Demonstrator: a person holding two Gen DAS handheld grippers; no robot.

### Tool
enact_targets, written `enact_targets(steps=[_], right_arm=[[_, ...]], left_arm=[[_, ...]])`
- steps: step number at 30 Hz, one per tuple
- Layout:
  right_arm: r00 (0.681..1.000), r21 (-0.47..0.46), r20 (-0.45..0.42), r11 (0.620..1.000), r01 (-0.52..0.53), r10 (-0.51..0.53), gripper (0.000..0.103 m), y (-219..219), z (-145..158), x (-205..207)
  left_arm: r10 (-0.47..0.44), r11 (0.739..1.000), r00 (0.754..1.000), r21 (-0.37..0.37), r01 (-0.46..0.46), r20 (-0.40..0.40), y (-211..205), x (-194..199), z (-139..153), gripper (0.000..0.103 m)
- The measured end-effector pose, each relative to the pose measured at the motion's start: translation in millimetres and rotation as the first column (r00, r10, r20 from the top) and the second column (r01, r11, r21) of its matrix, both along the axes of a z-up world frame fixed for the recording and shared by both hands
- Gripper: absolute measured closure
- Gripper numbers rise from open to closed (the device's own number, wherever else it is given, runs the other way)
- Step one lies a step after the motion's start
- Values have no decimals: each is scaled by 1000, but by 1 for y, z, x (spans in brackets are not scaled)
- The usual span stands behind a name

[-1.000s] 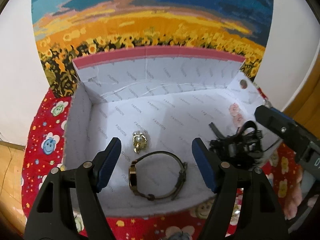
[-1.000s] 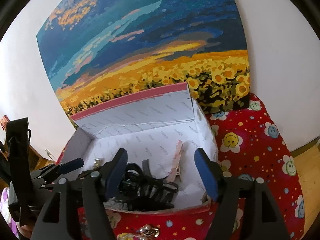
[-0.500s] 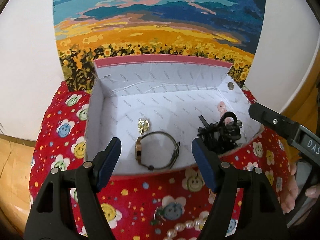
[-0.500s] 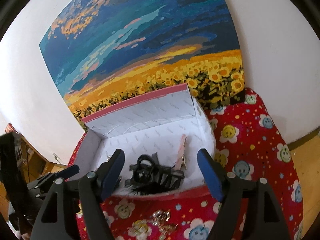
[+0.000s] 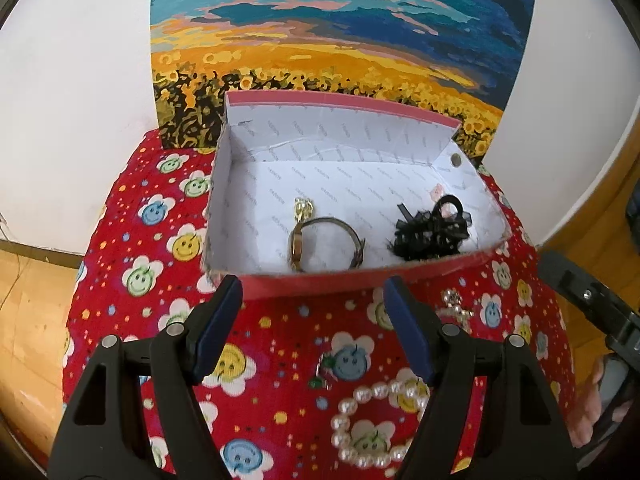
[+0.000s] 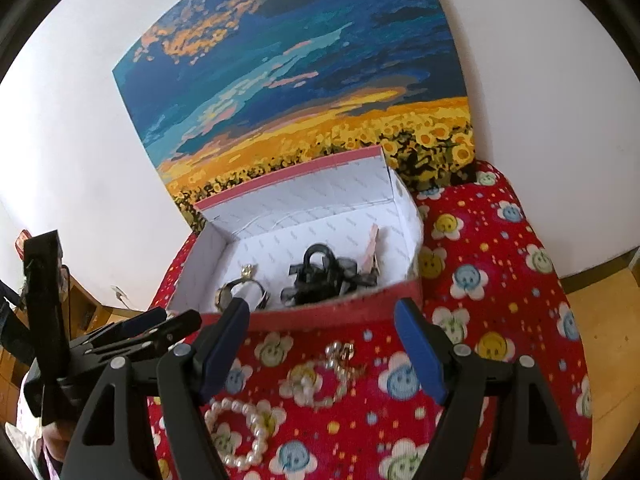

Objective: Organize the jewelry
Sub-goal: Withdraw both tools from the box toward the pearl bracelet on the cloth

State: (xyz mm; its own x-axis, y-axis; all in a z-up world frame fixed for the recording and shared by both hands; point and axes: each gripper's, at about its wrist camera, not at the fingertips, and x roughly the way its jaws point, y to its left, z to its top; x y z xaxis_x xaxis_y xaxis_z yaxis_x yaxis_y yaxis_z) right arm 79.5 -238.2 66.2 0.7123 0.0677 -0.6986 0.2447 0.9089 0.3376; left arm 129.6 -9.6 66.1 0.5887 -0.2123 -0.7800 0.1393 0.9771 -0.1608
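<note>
My left claw [image 5: 312, 320] and my right claw [image 6: 322, 334] both hang released, nothing between their blue pads, above a worktop covered in a red smiley-flower cloth [image 5: 160, 264]. A pink box [image 5: 360, 280] lined in white stands at the worktop's back edge, against a sunflower painting [image 5: 340, 40]. Inside lie a watch [image 5: 326, 244], a small gold earring [image 5: 302, 206] just behind it, and a black lace hair clip [image 5: 432, 228] toward the box's right end. A pearl bracelet [image 5: 376, 424] and a pearl-and-gold piece [image 6: 340, 360] lie on the cloth in front of the box.
</note>
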Motion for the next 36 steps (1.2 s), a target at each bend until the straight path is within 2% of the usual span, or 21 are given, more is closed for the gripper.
enact_targets(steps=[7, 13, 17, 27, 36], right_arm=[[1000, -5, 18, 1000, 10, -10, 26, 7, 7, -30], [1000, 13, -7, 1000, 14, -14, 26, 9, 0, -46], [1000, 35, -14, 999, 20, -19, 26, 11, -1, -57], [1000, 10, -15, 1000, 16, -16, 26, 19, 4, -87], [999, 33, -53, 999, 9, -7, 26, 19, -9, -102]], left_arm=[[-23, 1000, 1000, 0, 23, -1, 1, -22, 4, 32], [-41, 998, 999, -41, 40, -21, 4, -41, 5, 32], [-42, 999, 999, -28, 42, -16, 8, -56, 5, 32], [-28, 999, 998, -22, 27, -52, 20, -74, -9, 32], [-102, 995, 992, 4, 103, -79, -3, -93, -26, 32]])
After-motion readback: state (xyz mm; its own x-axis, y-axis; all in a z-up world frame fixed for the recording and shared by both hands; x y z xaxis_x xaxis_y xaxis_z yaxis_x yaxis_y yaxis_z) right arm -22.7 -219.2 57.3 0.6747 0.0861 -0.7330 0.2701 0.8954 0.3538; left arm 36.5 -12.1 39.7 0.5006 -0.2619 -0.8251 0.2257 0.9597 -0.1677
